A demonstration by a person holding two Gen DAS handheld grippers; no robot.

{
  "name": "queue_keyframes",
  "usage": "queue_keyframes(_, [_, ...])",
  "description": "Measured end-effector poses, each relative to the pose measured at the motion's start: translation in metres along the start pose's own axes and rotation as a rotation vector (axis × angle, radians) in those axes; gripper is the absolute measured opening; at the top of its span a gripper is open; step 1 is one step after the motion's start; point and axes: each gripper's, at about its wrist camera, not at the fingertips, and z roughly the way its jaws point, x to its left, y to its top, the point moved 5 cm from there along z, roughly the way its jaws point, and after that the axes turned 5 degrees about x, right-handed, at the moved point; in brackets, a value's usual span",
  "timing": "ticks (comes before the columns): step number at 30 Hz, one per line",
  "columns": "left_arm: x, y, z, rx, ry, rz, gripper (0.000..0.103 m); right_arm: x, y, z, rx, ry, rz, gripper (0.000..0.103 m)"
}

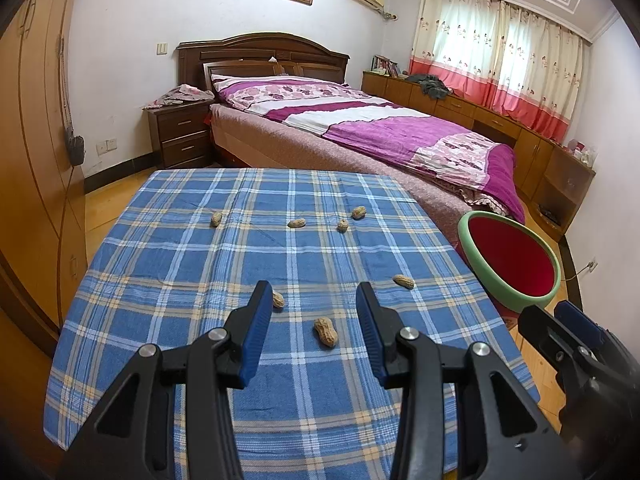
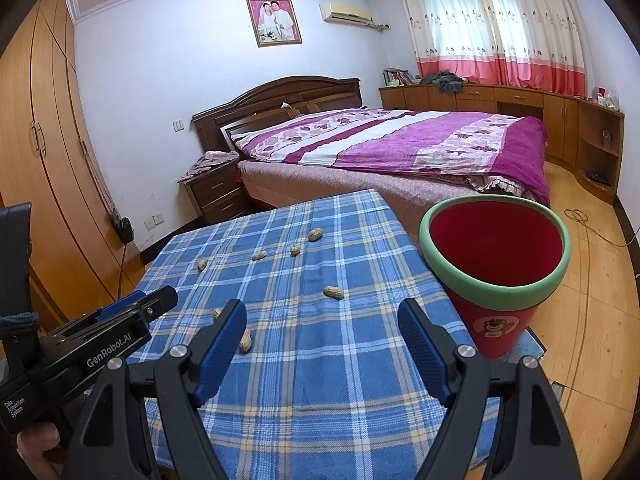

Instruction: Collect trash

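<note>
White lettering reading "GenRobot.AI" and "Data Acquisition System" marks the black plastic body of the left gripper (image 2: pixel 160 300), seen from the right wrist camera; a fingertip shows beneath it. Its blue ribbed pads stand apart, released, over a blue plaid woven cloth (image 1: pixel 200 280) draped on a table. Seven peanuts in tan, wrinkled shells lie scattered on the cloth: the nearest peanut (image 1: pixel 325 332) sits between the left gripper's (image 1: pixel 310 296) fingers without touching them, another (image 1: pixel 278 300) just beside the left pad. The right gripper (image 2: pixel 322 314) also hangs unclenched, holding nothing. Just off the cloth's right edge stands a tapered red bin (image 2: pixel 496 280) with a smooth mint-green rim and a cartoon bear printed on its side. Beyond the cloth, a quilted purple floral bedspread (image 2: pixel 400 136) covers a dark wooden bed.
</note>
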Motion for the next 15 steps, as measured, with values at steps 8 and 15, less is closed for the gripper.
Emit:
queue_keyframes(8, [0.0000,0.0001,0.0000,0.000,-0.001,-0.001,0.043,0.0011,-0.0011,-0.0002,0.002,0.001,0.000,0.080])
queue_keyframes(15, [0.0000,0.0003,-0.0004,0.000,-0.001,0.000,0.043,0.0008,-0.0008,-0.0002,0.002,0.001,0.000,0.080])
